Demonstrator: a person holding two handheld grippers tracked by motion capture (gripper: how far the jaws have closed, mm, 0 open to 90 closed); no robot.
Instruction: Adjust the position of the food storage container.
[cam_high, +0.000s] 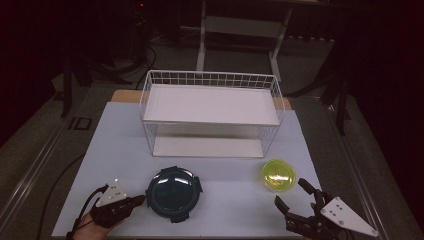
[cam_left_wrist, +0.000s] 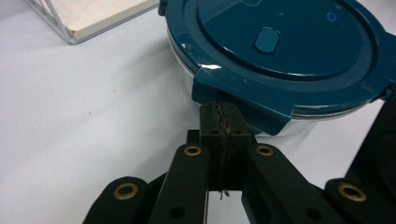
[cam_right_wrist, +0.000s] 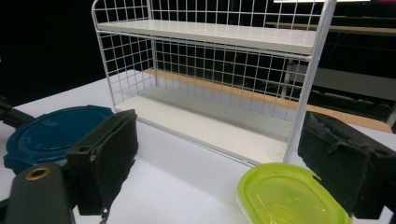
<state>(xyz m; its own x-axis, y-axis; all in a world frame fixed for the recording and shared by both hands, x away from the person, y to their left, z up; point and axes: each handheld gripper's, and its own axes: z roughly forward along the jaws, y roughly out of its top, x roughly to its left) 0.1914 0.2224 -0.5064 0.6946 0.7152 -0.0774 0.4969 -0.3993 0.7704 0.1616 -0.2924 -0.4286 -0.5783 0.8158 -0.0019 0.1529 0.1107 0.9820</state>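
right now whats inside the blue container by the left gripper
The blue container has its dark blue lid on and covering the top, so its contents cannot be seen. Only a strip of pale wall shows under the lid's rim.

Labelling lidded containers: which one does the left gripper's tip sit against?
The dark blue round container, bigger, with lid clips. The shut left gripper meets its edge; the yellow-green container sits by the open right gripper.
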